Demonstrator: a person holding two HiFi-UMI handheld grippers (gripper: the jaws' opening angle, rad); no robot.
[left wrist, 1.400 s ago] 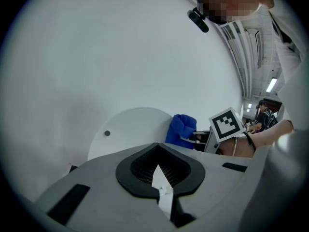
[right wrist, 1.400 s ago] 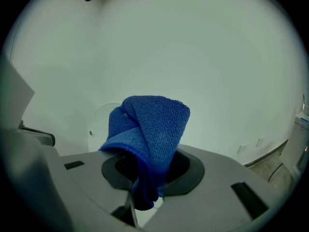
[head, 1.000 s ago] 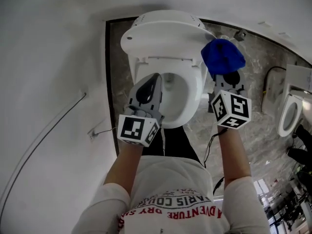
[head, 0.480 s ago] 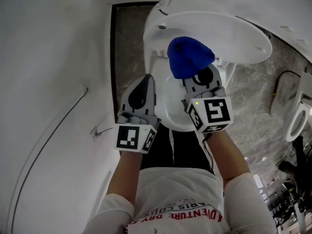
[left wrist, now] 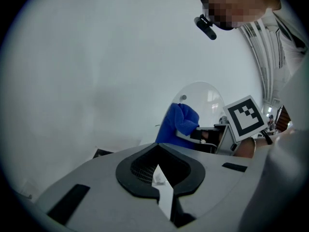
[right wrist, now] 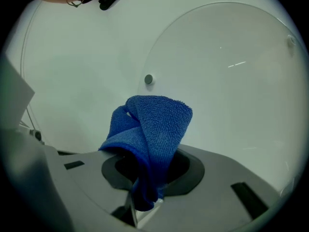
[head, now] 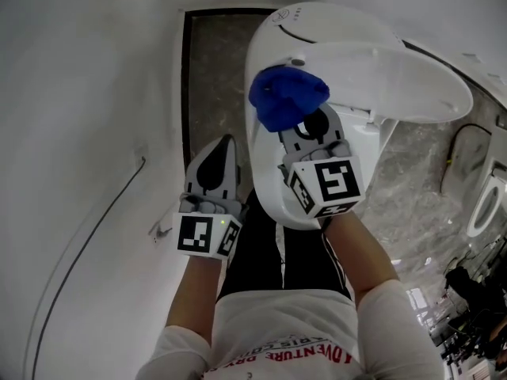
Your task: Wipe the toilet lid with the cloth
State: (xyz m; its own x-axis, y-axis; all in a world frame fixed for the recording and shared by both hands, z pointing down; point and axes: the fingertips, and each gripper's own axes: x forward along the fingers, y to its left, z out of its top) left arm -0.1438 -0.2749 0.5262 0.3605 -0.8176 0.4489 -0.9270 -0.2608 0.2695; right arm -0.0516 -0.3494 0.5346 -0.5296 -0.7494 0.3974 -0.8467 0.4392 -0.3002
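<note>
Beside the white wall (head: 87, 77) the toilet lid (head: 372, 62) stands raised; we find the right gripper (head: 303, 125) clamped on the cloth (head: 287, 97) at its left edge, left gripper (head: 224, 144) closed empty, and advise flat, overlapping strokes.

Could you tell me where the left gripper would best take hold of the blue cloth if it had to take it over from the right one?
Probably the loose rounded fold of the cloth that bulges out past the right gripper, coming in from where the left gripper is. The tail is pinched in the right jaws, and the raised toilet lid stands close behind.
</note>
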